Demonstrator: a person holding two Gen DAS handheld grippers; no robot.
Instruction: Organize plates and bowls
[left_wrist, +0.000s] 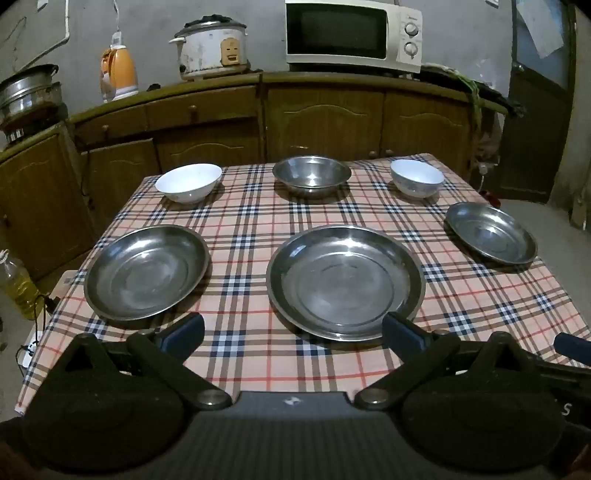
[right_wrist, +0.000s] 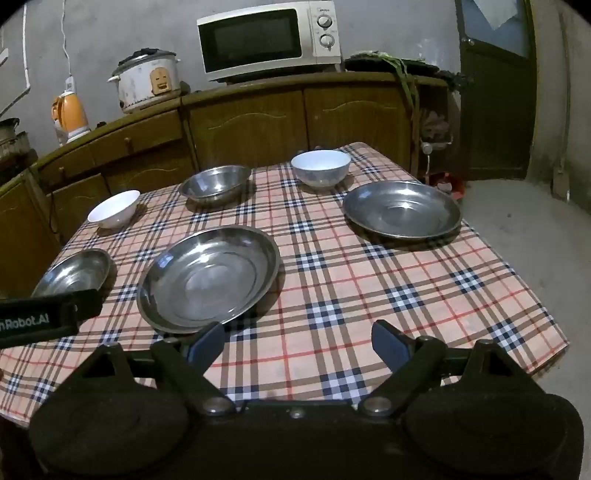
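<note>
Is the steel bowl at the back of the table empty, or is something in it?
Empty. The steel bowl stands upright on the checked tablecloth, and both views show only bare, shiny metal inside.

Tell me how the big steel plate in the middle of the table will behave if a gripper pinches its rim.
The middle steel plate looks polished, so the fingers may slip on it. Its rim sits low on the tablecloth, probably hard to get under. It seems thin and rigid: likely light, not fragile.
</note>
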